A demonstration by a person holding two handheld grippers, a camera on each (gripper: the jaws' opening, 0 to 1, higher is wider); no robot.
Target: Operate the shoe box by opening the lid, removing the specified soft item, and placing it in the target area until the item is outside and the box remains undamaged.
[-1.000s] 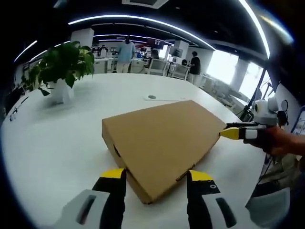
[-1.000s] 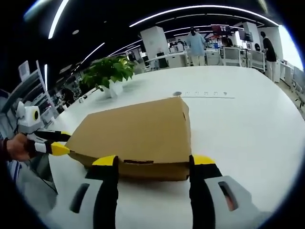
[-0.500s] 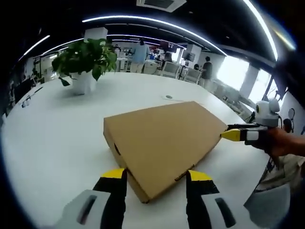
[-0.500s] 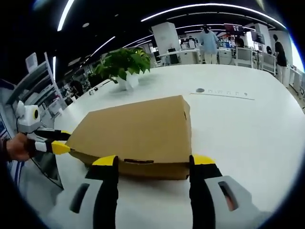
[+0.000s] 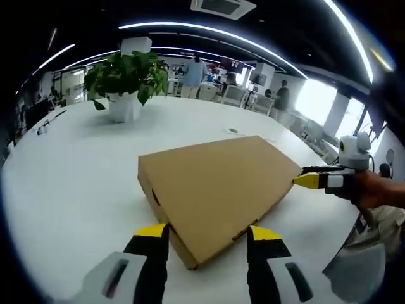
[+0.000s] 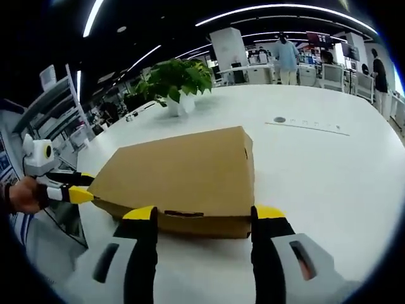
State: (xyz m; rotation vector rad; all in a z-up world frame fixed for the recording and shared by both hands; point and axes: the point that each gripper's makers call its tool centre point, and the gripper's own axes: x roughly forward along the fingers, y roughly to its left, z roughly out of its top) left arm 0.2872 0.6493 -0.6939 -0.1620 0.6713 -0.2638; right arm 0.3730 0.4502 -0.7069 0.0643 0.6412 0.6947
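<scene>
**Both grippers set at the closed shoe box**

Left gripper [image 5: 205, 233] stood with its two yellow-tipped jaws spread apart, nothing between them but the near corner of the shoe box [image 5: 215, 190], which lay just ahead of the tips on the white table [image 5: 69, 190]. The box was brown cardboard, its lid down and flat. Off to that gripper's right, at the far corner of the box, the right gripper's yellow tip touched or nearly touched the cardboard edge, a hand [image 5: 373, 189] wrapped around its handle.

Right gripper [image 6: 201, 215], seen along its own jaws, was likewise spread wide, the long front side of the box sitting just beyond the tips and spanning the gap between them. A slot in that side showed near the lid's edge. To its left, the other gripper's yellow tip met the box's corner, held by a hand [image 6: 22, 195].

Farther ahead of both tools, well beyond the box, a leafy potted plant [image 5: 126, 79] stood on the table in a white pot. Behind it, people stood among desks under long ceiling lights.
</scene>
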